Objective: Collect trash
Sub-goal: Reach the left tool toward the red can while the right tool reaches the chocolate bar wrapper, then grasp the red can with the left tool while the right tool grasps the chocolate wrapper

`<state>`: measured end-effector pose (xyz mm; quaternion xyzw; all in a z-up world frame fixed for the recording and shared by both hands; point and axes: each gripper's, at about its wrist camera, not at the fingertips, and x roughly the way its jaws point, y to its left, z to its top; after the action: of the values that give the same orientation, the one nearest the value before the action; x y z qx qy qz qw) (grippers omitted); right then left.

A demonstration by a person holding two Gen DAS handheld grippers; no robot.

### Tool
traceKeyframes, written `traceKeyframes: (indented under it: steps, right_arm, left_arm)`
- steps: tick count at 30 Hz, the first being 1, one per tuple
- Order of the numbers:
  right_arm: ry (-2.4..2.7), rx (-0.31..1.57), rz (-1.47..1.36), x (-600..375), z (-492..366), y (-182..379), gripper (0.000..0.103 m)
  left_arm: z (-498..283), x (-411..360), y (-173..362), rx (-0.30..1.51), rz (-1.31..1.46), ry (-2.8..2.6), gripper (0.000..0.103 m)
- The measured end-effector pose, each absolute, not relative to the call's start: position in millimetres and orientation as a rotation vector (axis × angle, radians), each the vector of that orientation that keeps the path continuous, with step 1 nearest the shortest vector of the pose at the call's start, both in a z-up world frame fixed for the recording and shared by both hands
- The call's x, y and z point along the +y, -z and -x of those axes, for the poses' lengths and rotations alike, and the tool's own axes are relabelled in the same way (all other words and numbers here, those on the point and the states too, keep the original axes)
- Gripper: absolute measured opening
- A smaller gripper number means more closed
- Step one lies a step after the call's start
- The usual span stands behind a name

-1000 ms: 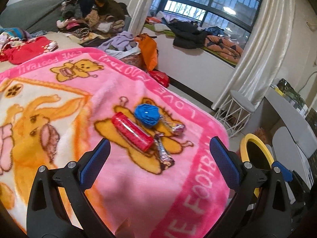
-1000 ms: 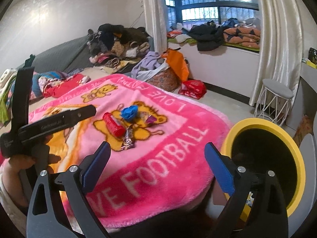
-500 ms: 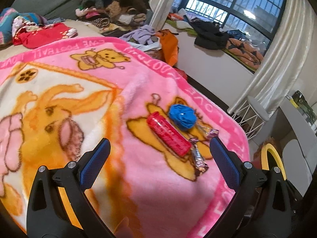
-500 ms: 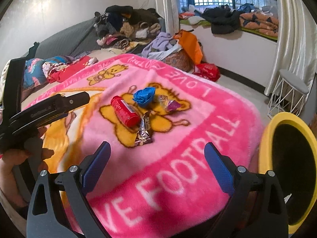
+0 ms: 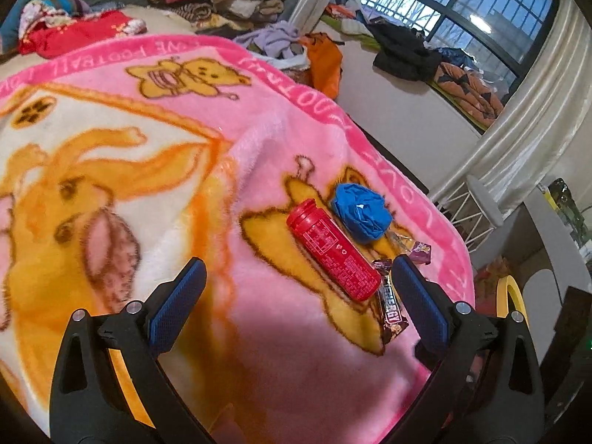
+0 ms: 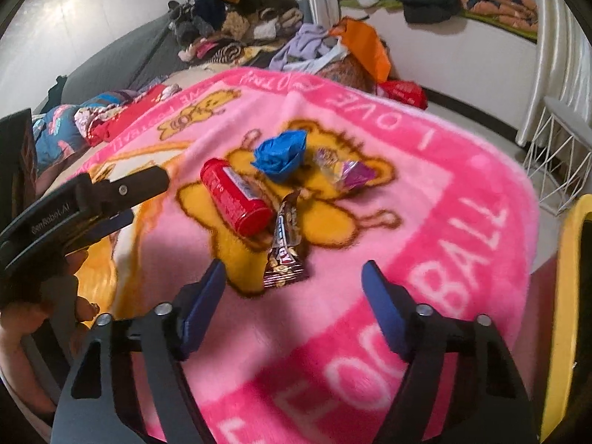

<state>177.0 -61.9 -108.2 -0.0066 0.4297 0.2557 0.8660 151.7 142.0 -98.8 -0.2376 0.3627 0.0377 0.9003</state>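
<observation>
Trash lies together on a pink cartoon blanket (image 6: 462, 192): a red tube (image 6: 236, 198) on its side, a crumpled blue wad (image 6: 283, 151), a brown energy-bar wrapper (image 6: 283, 248) and a purple candy wrapper (image 6: 347, 175). My right gripper (image 6: 294, 296) hovers just short of the bar wrapper; its jaws are closing, with nothing between them. My left gripper (image 5: 296, 288) stands open over the blanket, the red tube (image 5: 333, 251) just ahead between its fingers' lines, untouched. The blue wad (image 5: 360, 212) and bar wrapper (image 5: 392, 314) lie to its right. The left gripper (image 6: 85, 199) also shows in the right wrist view.
A yellow-rimmed bin (image 6: 566, 296) stands on the floor past the bed's right edge. A white wire stool (image 6: 558, 148) is by the curtain. Piled clothes (image 6: 236, 26) and an orange bag (image 6: 364, 46) lie behind the blanket, a red bag (image 6: 403, 90) on the floor.
Both grippers have come down and closer to the trash pile, which now looks larger. The right gripper's fingers have drawn nearer together. The left gripper's fingers stay wide.
</observation>
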Motion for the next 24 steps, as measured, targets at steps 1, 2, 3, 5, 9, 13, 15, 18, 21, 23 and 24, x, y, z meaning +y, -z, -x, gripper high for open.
traceKeyframes:
  steps: [1, 2, 3, 5, 9, 13, 15, 18, 21, 23, 24]
  right_arm:
    - [-0.535, 0.906, 0.015, -59.8, -178.6, 109.6, 0.069]
    - [-0.537, 0.916, 0.015, -57.0, -181.1, 112.8, 0.067]
    - [-0.538, 0.92, 0.014, -55.5, -182.6, 114.3, 0.066]
    - [-0.541, 0.935, 0.012, -51.7, -187.0, 118.3, 0.062]
    - [-0.545, 0.967, -0.001, -46.0, -195.3, 126.5, 0.053]
    - [-0.544, 0.985, -0.006, -43.8, -199.2, 132.7, 0.038]
    - [-0.538, 0.996, -0.012, -45.7, -199.8, 134.8, 0.031]
    - [-0.542, 0.994, -0.04, -51.2, -199.6, 134.3, 0.03]
    - [-0.535, 0.983, -0.064, -57.6, -197.5, 132.1, 0.029]
    - [-0.528, 0.976, -0.081, -62.5, -195.6, 129.7, 0.029]
    - [-0.527, 0.972, -0.09, -65.2, -194.5, 128.3, 0.029]
  left_arm:
    - [-155.5, 142.2, 101.4, 0.76, 0.501, -0.069, 0.09]
    - [-158.9, 142.3, 103.5, 0.768, 0.509, -0.061, 0.087]
    - [-162.2, 142.3, 105.8, 0.778, 0.519, -0.052, 0.086]
    - [-169.5, 142.2, 111.1, 0.799, 0.545, -0.036, 0.085]
    - [-182.5, 142.2, 121.2, 0.835, 0.608, -0.015, 0.078]
    - [-192.2, 141.8, 123.0, 0.847, 0.628, -0.008, 0.074]
    - [-197.4, 141.3, 124.0, 0.853, 0.643, -0.005, 0.071]
    - [-206.1, 137.5, 125.7, 0.865, 0.643, -0.009, 0.067]
    - [-210.7, 134.9, 128.3, 0.885, 0.64, -0.032, 0.065]
    - [-213.3, 133.7, 130.4, 0.893, 0.642, -0.046, 0.065]
    - [-214.0, 133.9, 131.2, 0.897, 0.642, -0.05, 0.065]
